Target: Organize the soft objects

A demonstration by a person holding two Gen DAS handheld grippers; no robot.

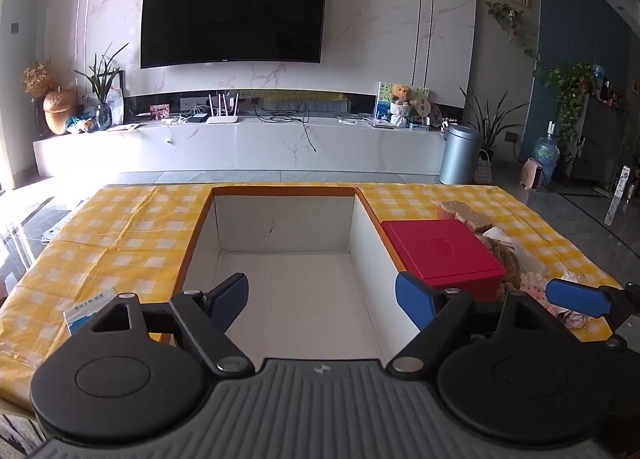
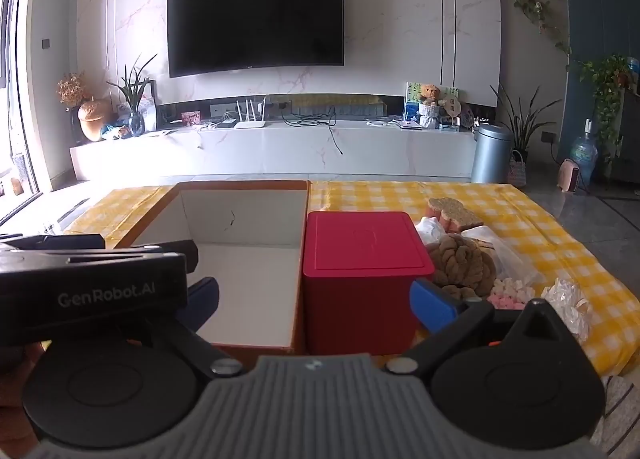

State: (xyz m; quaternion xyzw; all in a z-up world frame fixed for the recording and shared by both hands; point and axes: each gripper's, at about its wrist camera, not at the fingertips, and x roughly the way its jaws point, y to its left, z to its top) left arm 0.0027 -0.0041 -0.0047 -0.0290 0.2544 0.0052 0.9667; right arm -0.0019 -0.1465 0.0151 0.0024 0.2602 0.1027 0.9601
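Your left gripper (image 1: 322,299) is level and aimed straight ahead, low over the near end of the open box (image 1: 280,219); jaws spread wide, nothing between them; left finger sits inside the box, right finger (image 1: 414,299) over the box's right wall, next to the red box (image 1: 440,251).

Your right gripper (image 2: 316,303) is also level, just right of the left one and about the same height; its body shows at the right edge of the left view, and the left gripper's black body blocks the left side of the right view. Right jaws are wide apart too, holding nothing; the red box (image 2: 360,271) sits in front of the gap, whether touching I can't tell; right finger (image 2: 432,305) is by the knot cushion (image 2: 460,263).

Soft stuff is all on the checked cloth (image 2: 520,219), right of the red box: brown knot cushion just beside the box; bread-shaped sponge (image 2: 454,213) behind it; clear bag (image 2: 508,259) against the cushion; pink and white marshmallows (image 2: 512,293) in front of it; crinkled wrapper (image 2: 568,303) further right. In the left view the sponge (image 1: 464,213) peeks over the red box's far corner.

Open box's white floor is bare where visible; red box touches its right wall, lid on. A small blue-white packet (image 1: 86,305) lies on the cloth left of the open box.
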